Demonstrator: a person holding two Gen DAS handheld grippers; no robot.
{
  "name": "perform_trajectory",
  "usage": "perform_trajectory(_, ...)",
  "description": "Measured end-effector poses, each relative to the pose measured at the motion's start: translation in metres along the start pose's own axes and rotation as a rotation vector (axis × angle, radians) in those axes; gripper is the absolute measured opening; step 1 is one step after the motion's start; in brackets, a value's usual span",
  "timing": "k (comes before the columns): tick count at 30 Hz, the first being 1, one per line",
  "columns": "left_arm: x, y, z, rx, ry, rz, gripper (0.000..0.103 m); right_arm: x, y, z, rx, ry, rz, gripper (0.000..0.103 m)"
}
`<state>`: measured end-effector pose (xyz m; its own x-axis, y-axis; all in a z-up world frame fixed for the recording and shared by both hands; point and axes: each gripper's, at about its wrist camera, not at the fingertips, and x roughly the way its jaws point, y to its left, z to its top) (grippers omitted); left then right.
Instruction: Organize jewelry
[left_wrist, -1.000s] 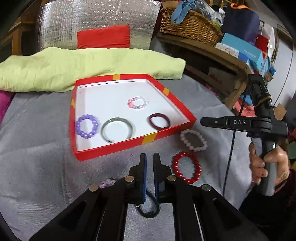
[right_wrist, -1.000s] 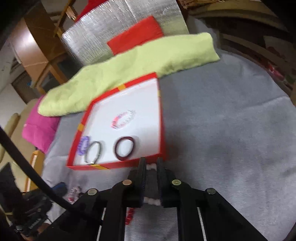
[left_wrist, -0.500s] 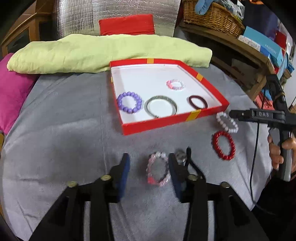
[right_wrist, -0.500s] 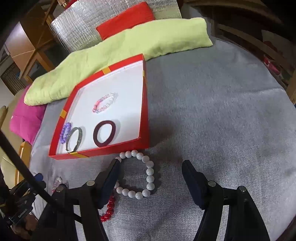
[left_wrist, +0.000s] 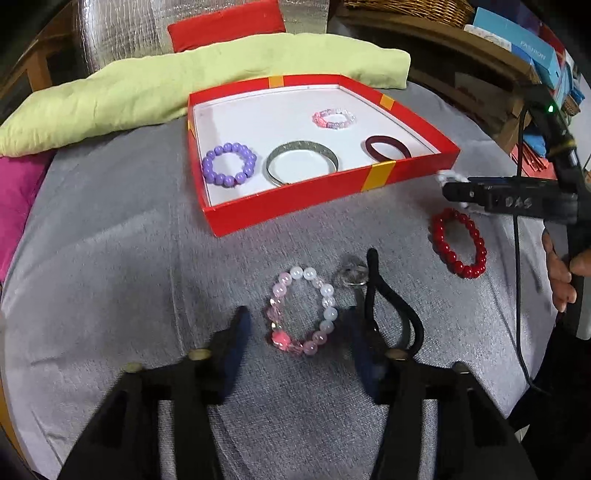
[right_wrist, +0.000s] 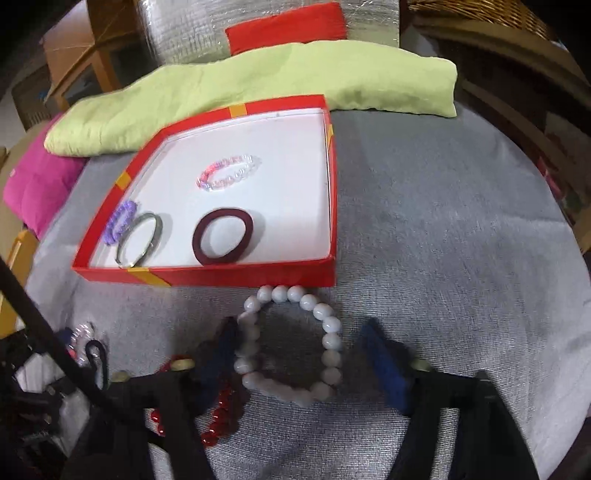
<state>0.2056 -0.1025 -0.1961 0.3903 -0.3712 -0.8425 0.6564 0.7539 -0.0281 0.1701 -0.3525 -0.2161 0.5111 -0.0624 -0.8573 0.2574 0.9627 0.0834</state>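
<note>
A red box (left_wrist: 295, 206) (right_wrist: 207, 276) with a white floor holds a purple bead bracelet (left_wrist: 229, 164), a silver bangle (left_wrist: 302, 162), a maroon band (left_wrist: 388, 147) (right_wrist: 223, 236) and a pink-clear bracelet (left_wrist: 334, 119). My left gripper (left_wrist: 299, 325) is open, its fingers either side of a pink bead bracelet (left_wrist: 301, 312) on the grey cloth. A black hair tie (left_wrist: 391, 310) lies beside it. My right gripper (right_wrist: 299, 343) is open around a white bead bracelet (right_wrist: 291, 343). A red bead bracelet (left_wrist: 458, 242) (right_wrist: 218, 417) lies near it.
A green cushion (left_wrist: 184, 81) lies behind the box, a pink cushion (left_wrist: 14, 199) at the left edge. A clear ring (left_wrist: 352, 275) lies by the hair tie. A wooden shelf with boxes (left_wrist: 517, 44) stands at the right.
Both grippers have opened from shut. The left has moved over the pink bracelet. The right has come down around the white bracelet.
</note>
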Motion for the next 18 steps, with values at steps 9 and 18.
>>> perform_trajectory(9,-0.004,0.009,0.004,-0.025,-0.035,0.022,0.015,-0.007,-0.028,0.004,0.087,-0.015,0.030,0.010)
perform_trajectory(18,-0.024,0.019,0.009,-0.073,-0.128,0.028,0.015,-0.026,-0.061,0.006,0.253,-0.053,0.184,0.010)
